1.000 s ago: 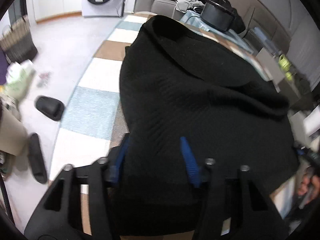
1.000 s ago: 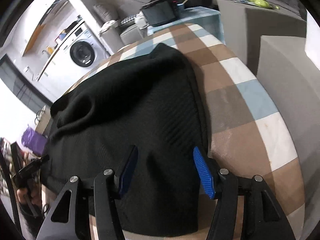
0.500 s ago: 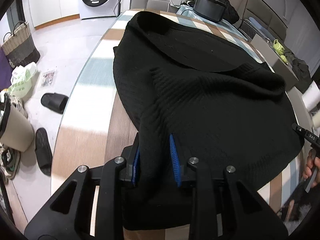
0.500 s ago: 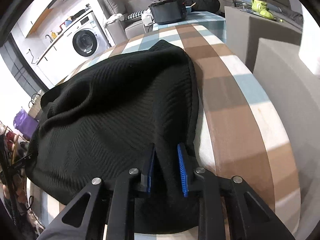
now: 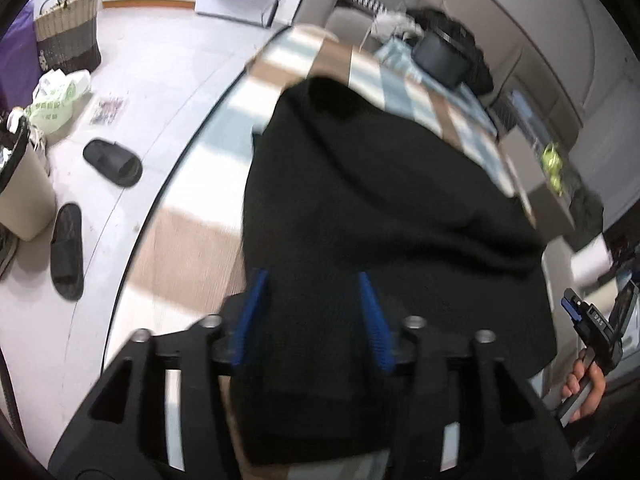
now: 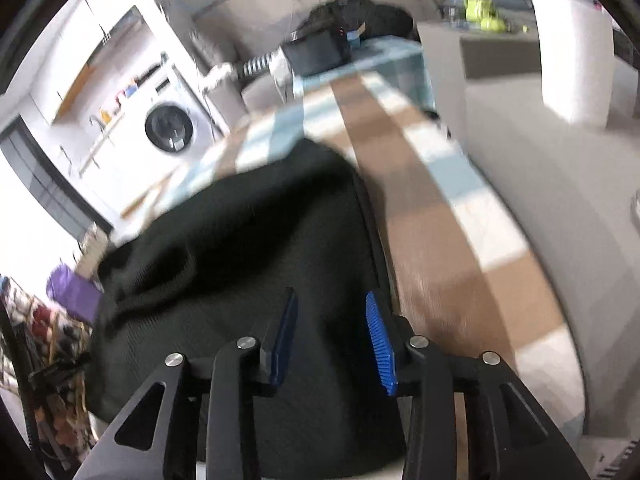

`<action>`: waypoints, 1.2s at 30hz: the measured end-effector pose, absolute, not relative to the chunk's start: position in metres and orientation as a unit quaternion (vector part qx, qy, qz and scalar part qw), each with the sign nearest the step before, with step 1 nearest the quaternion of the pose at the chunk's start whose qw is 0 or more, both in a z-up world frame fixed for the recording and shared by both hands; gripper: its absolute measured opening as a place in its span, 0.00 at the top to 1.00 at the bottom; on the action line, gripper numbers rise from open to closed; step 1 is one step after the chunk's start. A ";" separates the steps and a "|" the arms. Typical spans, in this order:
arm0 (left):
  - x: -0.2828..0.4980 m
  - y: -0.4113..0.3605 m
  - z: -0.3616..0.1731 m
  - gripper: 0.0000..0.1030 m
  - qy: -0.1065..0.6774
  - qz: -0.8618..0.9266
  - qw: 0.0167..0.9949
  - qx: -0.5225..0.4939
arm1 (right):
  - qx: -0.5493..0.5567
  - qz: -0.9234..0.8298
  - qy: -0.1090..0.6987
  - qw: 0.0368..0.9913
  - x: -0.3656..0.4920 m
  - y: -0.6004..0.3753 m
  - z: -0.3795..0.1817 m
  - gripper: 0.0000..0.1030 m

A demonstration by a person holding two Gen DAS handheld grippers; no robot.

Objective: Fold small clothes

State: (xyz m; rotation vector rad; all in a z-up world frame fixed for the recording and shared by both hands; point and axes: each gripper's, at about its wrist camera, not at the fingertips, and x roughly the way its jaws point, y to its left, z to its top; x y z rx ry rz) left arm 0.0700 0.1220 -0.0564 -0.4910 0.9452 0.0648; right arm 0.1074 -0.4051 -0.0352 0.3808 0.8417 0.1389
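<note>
Left wrist view first: your left gripper sits at 6 o'clock with its jaws about half apart; they have just been opening, and the blue pads stand clear on either side of the black knitted garment's near hem without pressing it. That garment lies spread over the checked bench, running from 6 o'clock up toward 12. At 4 o'clock you can see your other hand wrapped round its tool's handle. Out at 9 o'clock two black slippers lie on the floor; at 11 o'clock stands a woven basket.

Right wrist view: your right gripper also sits at 6 o'clock, jaws partly apart and just reopening, the same garment lying loose beneath them. Farther off, at 10 o'clock, is a washing machine; at 12 o'clock, a dark box.
</note>
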 end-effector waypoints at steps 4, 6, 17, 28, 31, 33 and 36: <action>0.115 0.120 -0.045 0.50 0.440 0.022 0.867 -0.233 | 0.176 0.063 0.394 0.900 0.148 -0.392 -0.018 0.57; 0.137 0.118 -0.045 0.47 0.442 0.019 0.868 -0.226 | 0.163 0.070 0.396 0.901 0.174 -0.377 -0.016 0.50; 0.207 0.129 -0.080 0.46 0.475 0.028 0.848 -0.234 | 0.080 0.085 0.483 0.868 0.283 -0.310 -0.069 0.39; 0.195 0.139 -0.088 0.46 0.466 0.027 0.848 -0.251 | -0.006 0.034 0.482 0.875 0.295 -0.305 -0.086 0.90; 0.193 0.140 -0.085 0.46 0.463 0.026 0.849 -0.254 | 0.026 0.045 0.474 0.879 0.295 -0.318 -0.081 0.95; 0.191 0.141 -0.081 0.46 0.458 0.025 0.851 -0.254 | 0.066 0.071 0.445 0.890 0.291 -0.326 -0.067 0.95; 0.189 0.144 -0.074 0.46 0.447 0.027 0.856 -0.257 | 0.159 0.071 0.371 0.912 0.288 -0.355 -0.038 0.95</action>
